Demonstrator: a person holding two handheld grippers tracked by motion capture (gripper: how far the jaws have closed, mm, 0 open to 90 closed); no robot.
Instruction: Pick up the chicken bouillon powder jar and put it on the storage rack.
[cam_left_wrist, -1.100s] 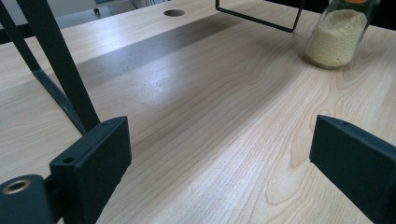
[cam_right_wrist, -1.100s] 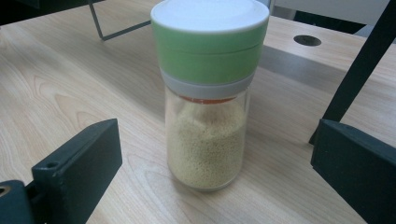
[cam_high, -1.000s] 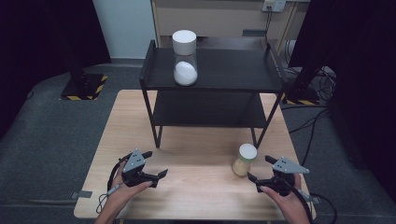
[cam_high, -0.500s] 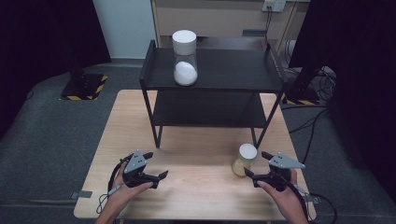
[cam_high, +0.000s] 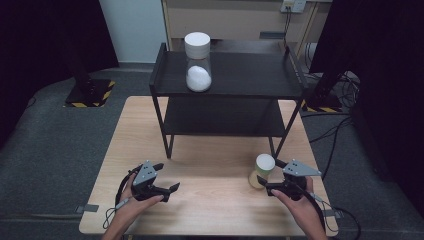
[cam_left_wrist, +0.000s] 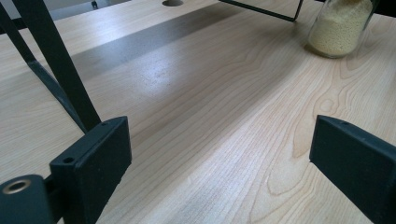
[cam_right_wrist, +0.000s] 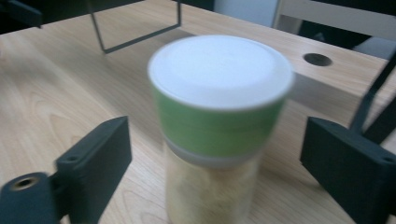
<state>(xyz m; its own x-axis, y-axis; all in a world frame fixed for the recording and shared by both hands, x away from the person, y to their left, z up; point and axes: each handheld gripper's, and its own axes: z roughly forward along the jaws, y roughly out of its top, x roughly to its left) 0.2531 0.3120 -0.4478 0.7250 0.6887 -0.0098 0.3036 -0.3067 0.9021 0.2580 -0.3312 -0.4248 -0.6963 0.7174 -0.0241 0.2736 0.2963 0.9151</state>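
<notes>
High view has the green-lidded jar (cam_high: 263, 170) standing upright on the bench (cam_high: 210, 200) by the rack's (cam_high: 227, 95) front right leg, long axis vertical, lid up, between the right gripper (cam_high: 268, 176) jaws, which have just been closing without touching; left gripper (cam_high: 167, 177) gapes empty.

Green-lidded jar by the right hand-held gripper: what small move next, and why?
Probably close further onto the green-lidded jar. The right hand-held gripper has just been closing, the jar stands between its jaws, and gaps show at both sides, so the pads don't press yet.
</notes>
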